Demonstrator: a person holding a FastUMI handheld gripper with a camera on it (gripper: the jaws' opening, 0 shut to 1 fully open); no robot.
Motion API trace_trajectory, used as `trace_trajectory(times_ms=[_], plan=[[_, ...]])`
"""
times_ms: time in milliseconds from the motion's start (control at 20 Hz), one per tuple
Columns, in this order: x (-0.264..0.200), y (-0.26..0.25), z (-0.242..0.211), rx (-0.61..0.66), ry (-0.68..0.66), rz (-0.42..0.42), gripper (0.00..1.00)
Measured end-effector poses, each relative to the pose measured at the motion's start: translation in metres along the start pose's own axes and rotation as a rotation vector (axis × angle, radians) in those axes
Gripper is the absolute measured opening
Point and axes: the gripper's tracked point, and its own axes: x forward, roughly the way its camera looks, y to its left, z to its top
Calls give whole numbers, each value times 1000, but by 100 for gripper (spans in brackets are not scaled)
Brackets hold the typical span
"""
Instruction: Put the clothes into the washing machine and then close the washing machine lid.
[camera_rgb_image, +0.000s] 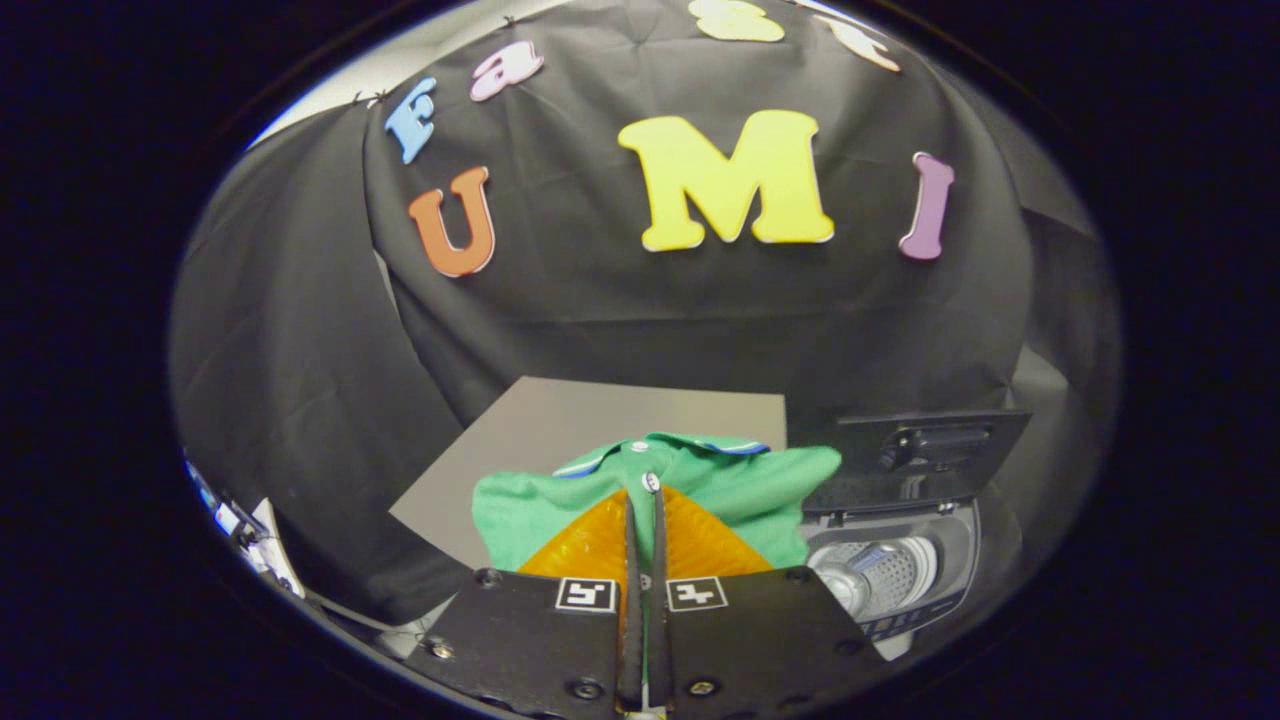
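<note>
Green shirt (700, 490) is pinched in the nearly closed tool (645, 490) (washing machine (895, 570) lid up).

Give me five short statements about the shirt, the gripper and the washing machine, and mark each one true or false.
1. The gripper is pinched shut on the green shirt. True.
2. The washing machine has its lid closed. False: the lid stands raised and the drum is open to view.
3. The shirt is already in the drum. False: it hangs at the fingers, beside the machine.
4. The shirt's collar has a blue edge. True.
5. A grey board lies beyond the shirt. True.
</note>
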Motion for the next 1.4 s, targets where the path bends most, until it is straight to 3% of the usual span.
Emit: trace_trajectory(times_ms=[400,650,950,1400], plan=[[-89,-105,33,45,-134,-124,5],[-115,-185,37,39,-154,-230,5],[-112,-255,30,30,-114,-258,5],[-57,-304,-6,4,13,-179,5]])
